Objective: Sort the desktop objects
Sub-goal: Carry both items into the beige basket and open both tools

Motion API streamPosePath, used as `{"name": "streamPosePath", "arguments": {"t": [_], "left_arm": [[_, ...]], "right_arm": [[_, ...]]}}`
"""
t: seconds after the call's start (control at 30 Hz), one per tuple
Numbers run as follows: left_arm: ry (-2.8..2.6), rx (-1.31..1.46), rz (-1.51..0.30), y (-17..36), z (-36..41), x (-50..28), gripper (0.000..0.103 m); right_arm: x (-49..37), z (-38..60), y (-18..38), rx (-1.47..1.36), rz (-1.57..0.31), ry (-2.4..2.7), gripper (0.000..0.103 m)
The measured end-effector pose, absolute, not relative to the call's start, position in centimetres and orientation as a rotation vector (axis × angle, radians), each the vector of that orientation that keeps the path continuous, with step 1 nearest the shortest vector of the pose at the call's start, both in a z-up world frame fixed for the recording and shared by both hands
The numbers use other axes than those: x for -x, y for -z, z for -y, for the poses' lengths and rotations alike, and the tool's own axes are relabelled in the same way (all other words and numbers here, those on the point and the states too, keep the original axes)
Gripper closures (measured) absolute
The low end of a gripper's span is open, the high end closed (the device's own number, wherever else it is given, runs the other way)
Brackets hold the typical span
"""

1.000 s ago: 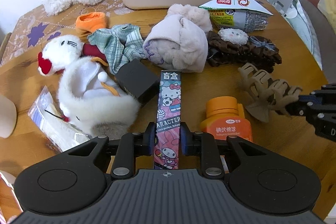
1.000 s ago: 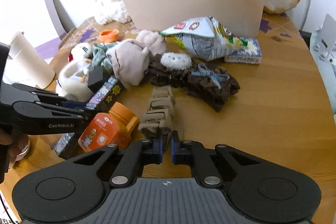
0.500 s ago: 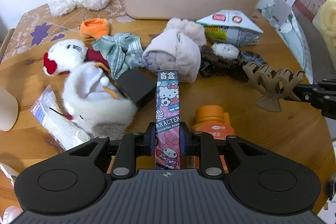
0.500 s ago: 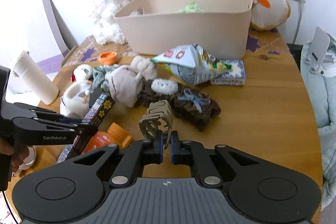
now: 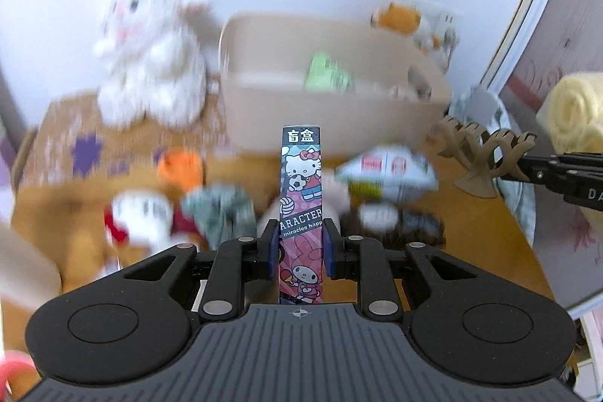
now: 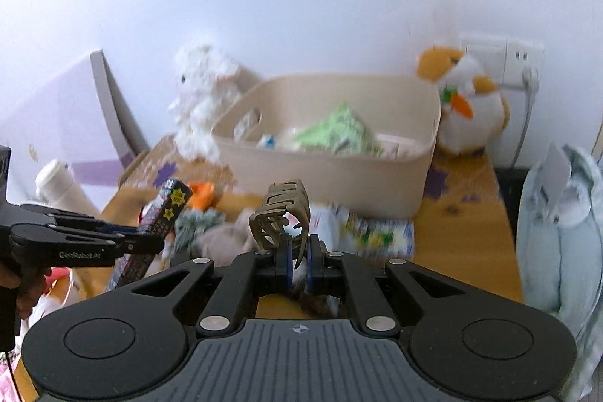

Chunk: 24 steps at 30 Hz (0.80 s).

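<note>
Blind-box carton (image 5: 301,198), gripped between left fingers (image 5: 270,247), points lengthwise toward bin (image 5: 264,123); right fingers (image 6: 283,257) pinch claw clip (image 6: 282,217).

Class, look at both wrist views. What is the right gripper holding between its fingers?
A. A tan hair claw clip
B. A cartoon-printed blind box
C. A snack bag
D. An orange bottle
A. The right gripper is shut on the tan hair claw clip, which sticks up from its fingers; the cartoon-printed blind box sits in the left gripper.
</note>
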State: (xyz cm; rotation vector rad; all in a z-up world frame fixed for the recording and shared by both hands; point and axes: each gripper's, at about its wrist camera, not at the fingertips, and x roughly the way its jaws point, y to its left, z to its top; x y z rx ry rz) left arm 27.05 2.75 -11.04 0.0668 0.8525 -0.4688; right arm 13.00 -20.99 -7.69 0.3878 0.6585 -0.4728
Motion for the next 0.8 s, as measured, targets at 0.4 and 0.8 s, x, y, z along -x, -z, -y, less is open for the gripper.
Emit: {"name": "streamPosePath", "arguments": {"t": [0.4,0.8], "left_arm": [[0.493,-0.099,-0.684,6.5,2.9,-38.2,0.080],[0.421,-0.231,-0.782,10.7,8.0,-47.6,0.080]], "right_arm": [[-18.1,29.8,6.7,-0.412,-0.576,0.604,0.097],[-22.7,34.0,10.6,-0.375,-0.657,0.677,0.096]]}}
